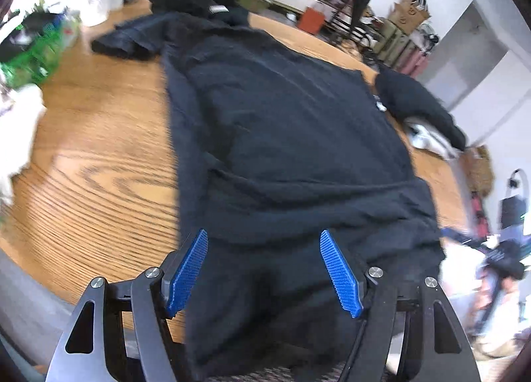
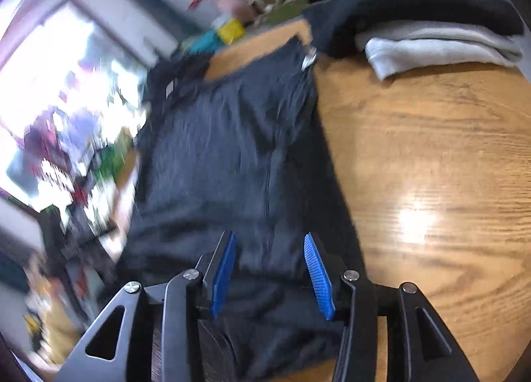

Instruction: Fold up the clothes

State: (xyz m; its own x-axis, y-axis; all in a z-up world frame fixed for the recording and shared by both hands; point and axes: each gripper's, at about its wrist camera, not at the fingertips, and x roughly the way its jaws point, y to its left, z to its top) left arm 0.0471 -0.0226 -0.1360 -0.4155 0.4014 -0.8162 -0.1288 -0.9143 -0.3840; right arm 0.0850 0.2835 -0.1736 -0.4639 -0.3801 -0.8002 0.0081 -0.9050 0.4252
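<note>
- Blue ribbed pads on the left gripper (image 1: 264, 269) stand wide apart, nothing between them, poised right over the near hem of the dark navy T-shirt (image 1: 285, 123).
- Same story on the other side: the right gripper (image 2: 270, 270) is spread too, jaws apart and empty, with cloth directly below.
- That dark navy T-shirt lies spread on the round oak-grain wooden table (image 1: 99, 163), its long axis running straight away from both tools, hem close, collar far.
- Near hem hangs over the table edge toward the person, by the look of both wrist views.
- A short sleeve sticks out to the left at the far end, and a crease line runs lengthwise down the body in the right view, so one side may already be turned in; blur makes that hard to settle.
- Off to the right sits a stack of folded clothes (image 2: 441, 46), pale grey below and black on top, just beside the shirt's far corner.
- Key relation: both grippers sit at the hem end, side by side across the shirt's width, left one toward the left edge, right one toward the right edge.
- Judgement: any grab from here would meet hem cloth first, each hand nearest its own corner.
</note>
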